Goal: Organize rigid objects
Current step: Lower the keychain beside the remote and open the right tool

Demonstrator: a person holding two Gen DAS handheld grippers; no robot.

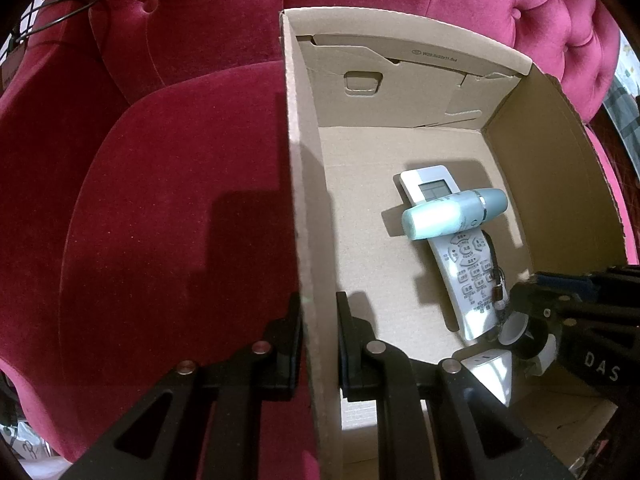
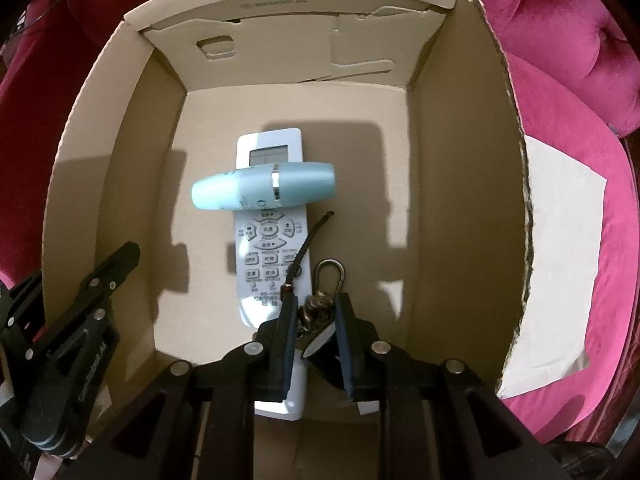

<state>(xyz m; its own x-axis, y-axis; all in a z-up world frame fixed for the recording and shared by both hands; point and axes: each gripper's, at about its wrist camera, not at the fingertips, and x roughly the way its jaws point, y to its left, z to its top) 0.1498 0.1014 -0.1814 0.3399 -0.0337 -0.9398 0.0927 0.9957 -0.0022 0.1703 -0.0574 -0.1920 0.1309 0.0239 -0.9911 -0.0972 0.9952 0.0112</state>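
An open cardboard box stands on a red velvet seat. Inside lies a white remote control with a pale teal roll-on bottle lying across it. My left gripper is shut on the box's left wall, one finger outside and one inside. My right gripper is low inside the box, shut on a keyring with a metal clip and a black cord. A white charger block lies under it.
The red tufted velvet sofa surrounds the box. A white sheet of paper lies on the seat right of the box. A wire hanger rests at the sofa's far left.
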